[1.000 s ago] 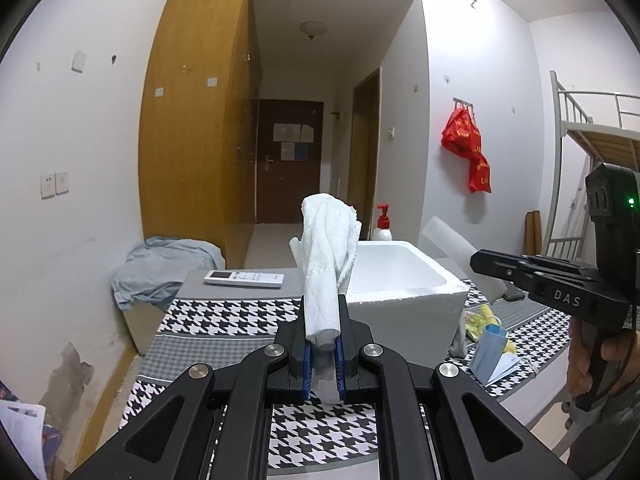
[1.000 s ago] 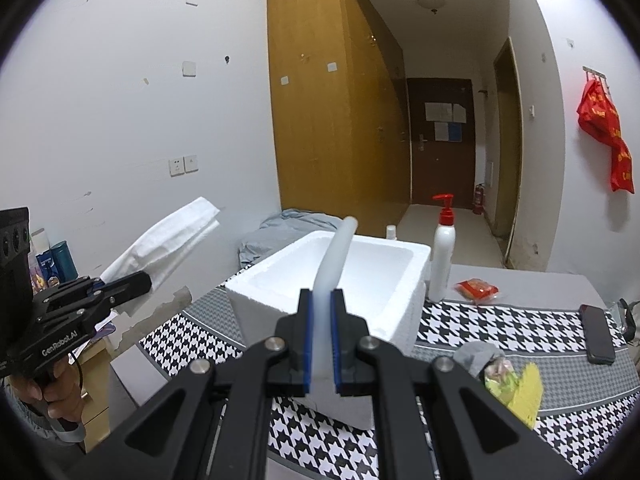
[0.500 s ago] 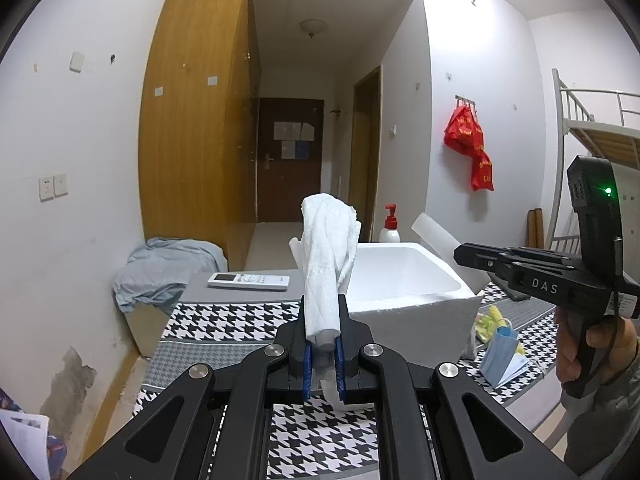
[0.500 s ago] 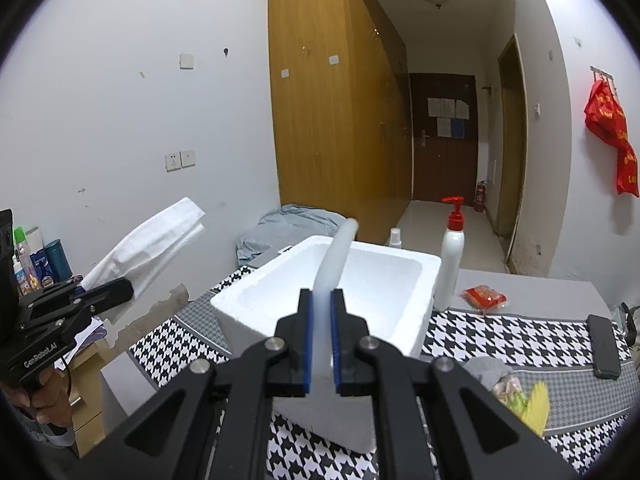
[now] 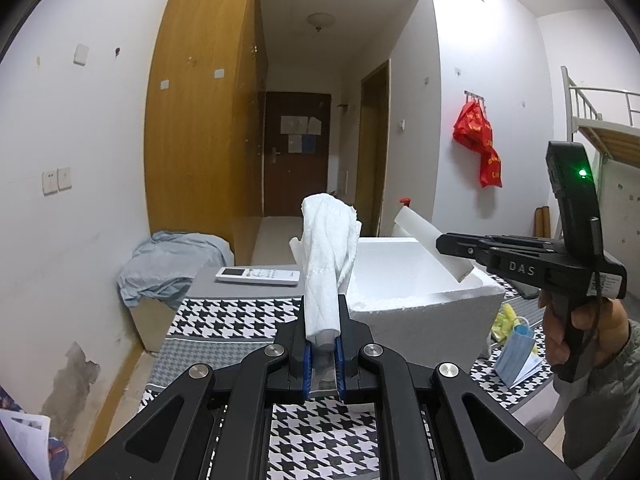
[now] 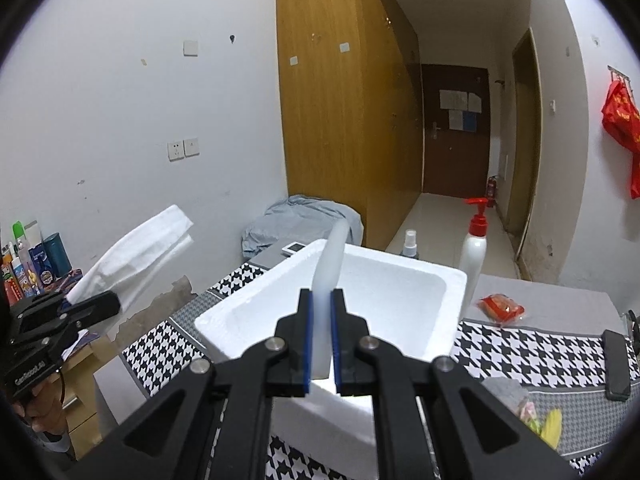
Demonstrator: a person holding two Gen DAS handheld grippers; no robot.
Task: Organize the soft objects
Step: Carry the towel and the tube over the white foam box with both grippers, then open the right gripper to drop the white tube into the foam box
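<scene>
Above the houndstooth table (image 5: 224, 324), a rolled white towel (image 5: 326, 264) is clamped in the nearly closed jaws of the left gripper (image 5: 322, 354). A pale foam sheet (image 6: 330, 264), or so it seems, is pinched by the fully closed right gripper (image 6: 321, 340) over the foam box (image 6: 400, 280). Each should be lowered well inside the box before release, so nothing is draped over the rim.

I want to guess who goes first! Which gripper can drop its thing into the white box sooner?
Probably the right gripper: its white foam strip already pokes over the foam box. The left gripper, clamping the white towel, sits beside the box.
</scene>
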